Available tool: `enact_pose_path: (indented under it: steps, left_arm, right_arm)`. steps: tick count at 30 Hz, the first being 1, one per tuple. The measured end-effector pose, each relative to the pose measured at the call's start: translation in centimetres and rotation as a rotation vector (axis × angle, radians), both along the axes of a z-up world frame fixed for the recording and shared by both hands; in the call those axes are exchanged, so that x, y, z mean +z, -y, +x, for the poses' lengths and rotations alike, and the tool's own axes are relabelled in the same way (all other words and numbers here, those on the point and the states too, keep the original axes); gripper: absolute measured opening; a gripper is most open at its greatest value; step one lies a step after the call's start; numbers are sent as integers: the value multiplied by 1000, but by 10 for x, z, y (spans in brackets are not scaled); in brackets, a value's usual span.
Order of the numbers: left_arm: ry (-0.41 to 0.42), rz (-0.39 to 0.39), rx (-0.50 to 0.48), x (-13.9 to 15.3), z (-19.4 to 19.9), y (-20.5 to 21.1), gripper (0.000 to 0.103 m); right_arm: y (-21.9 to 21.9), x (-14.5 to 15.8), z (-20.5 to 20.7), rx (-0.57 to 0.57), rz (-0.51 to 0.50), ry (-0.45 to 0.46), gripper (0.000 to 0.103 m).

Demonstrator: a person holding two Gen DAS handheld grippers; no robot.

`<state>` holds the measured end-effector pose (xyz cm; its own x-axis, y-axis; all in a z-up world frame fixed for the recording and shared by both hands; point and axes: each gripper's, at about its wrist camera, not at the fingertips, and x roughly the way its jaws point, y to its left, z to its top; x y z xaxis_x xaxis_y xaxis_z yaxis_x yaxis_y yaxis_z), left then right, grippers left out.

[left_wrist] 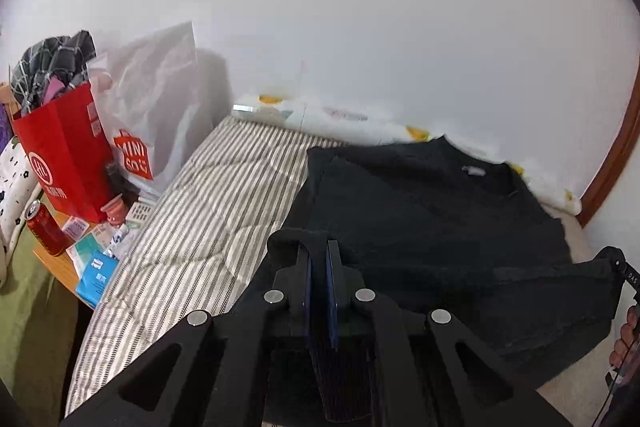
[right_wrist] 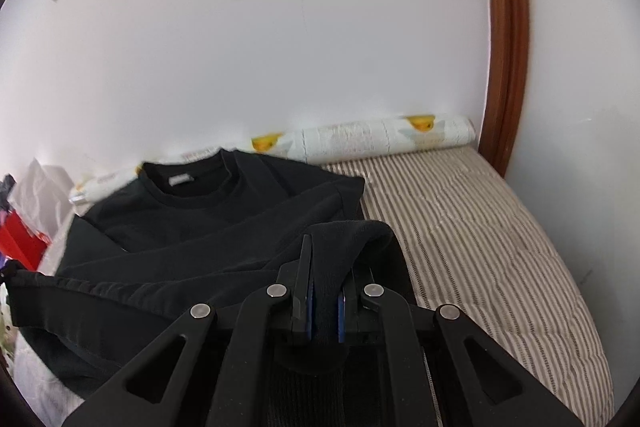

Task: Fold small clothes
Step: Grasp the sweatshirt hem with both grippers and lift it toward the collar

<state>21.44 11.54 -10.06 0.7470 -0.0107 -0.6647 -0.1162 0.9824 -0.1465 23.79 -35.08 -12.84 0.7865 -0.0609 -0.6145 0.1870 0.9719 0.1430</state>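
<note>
A bed with a striped cover fills the space ahead of and beneath both pairs of tongs, running back to a white wall. To the left of the left tongs the stripes lie bare; to the right of the right tongs they lie bare as well.

On the bed, straight ahead of both tongs, lies a black sweatshirt, spread with its collar at the far end, toward the wall; a pale neck label shows inside the collar. Its near edge is lifted off the bed and stretched between the two pairs of tongs.

The left tongs stand nearly closed, pinching the left corner of that near edge; the black cloth bunches over and around their tips. The right tongs are likewise clamped narrow on the right corner, with a fold of the cloth running down between the blue pads and draping over the right finger. In the left wrist view the right tongs appear at the far right, the hem taut toward them, with fingers of a hand behind.

Beyond the sweatshirt, against the wall, lies a rolled white cover with yellow prints. Well left of the left tongs, beside the bed, stand a red paper bag holding checked cloth, a white plastic bag, and a red can on a worktop strewn with small packets.
</note>
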Motion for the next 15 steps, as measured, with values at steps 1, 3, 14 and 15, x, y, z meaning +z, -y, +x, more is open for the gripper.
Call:
enact_pose_path:
  steps: [1, 3, 14, 15]
  left_arm:
    - [-14, 0, 2, -4, 2, 0, 7]
    - [-35, -3, 5, -11, 5, 0, 8]
    - [-98, -40, -47, -17, -19, 10, 47]
    - [-91, -36, -56, -16, -26, 11, 52]
  right_arm:
    - [0, -4, 4, 1, 1, -14, 8]
    - [-1, -13, 11, 3, 0, -38, 9]
    - [-10, -32, -3, 16, -52, -162, 48]
    - [-11, -31, -9, 15, -52, -168, 48]
